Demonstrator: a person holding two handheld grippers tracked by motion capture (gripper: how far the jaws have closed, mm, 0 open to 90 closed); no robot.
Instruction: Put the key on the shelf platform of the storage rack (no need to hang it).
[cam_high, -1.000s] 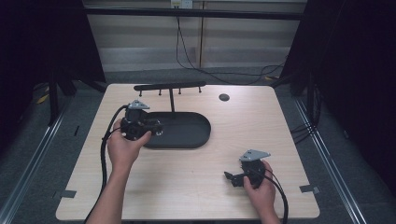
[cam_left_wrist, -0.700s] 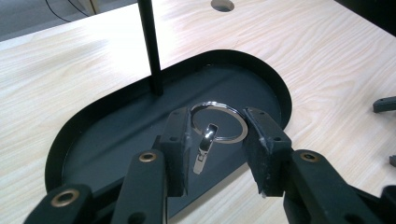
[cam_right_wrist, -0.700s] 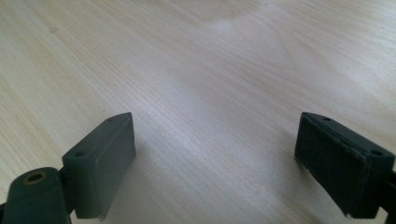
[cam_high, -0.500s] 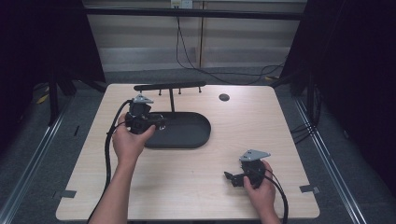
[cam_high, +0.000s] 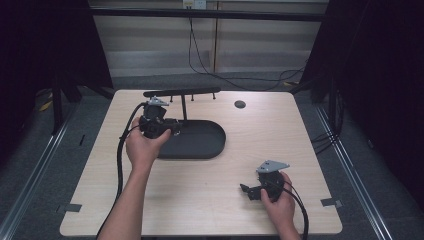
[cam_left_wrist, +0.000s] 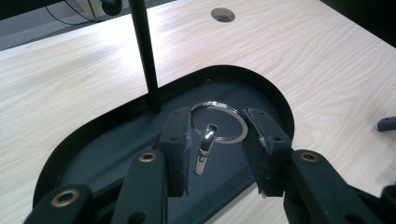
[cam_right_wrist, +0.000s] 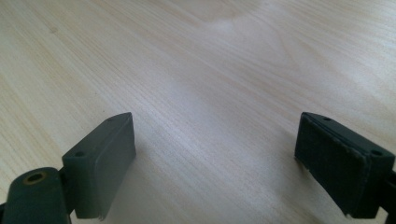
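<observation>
A silver key ring (cam_left_wrist: 219, 103) with a small metal clasp (cam_left_wrist: 205, 149) sits between the pads of my left gripper (cam_left_wrist: 217, 123), which is shut on it. The ring hangs over the black oval base (cam_left_wrist: 116, 154) of a stand, close to the thin upright post (cam_left_wrist: 145, 56). In the high view my left gripper (cam_high: 175, 131) is at the left end of the base (cam_high: 202, 145), just below the post (cam_high: 183, 107) and its crossbar (cam_high: 182, 92). My right gripper (cam_high: 245, 192) rests near the table's front right, its jaws (cam_right_wrist: 215, 158) open over bare wood.
The crossbar carries several short pegs. A round cable hole (cam_high: 240, 104) lies at the back of the wooden table (cam_high: 280, 145). Cables trail from both grippers toward the front edge. Dark floor and rails surround the table.
My left gripper has moved a little away from the person and to the right, closer to the stand's post, with the key ring in it. The right hand has stayed still.
</observation>
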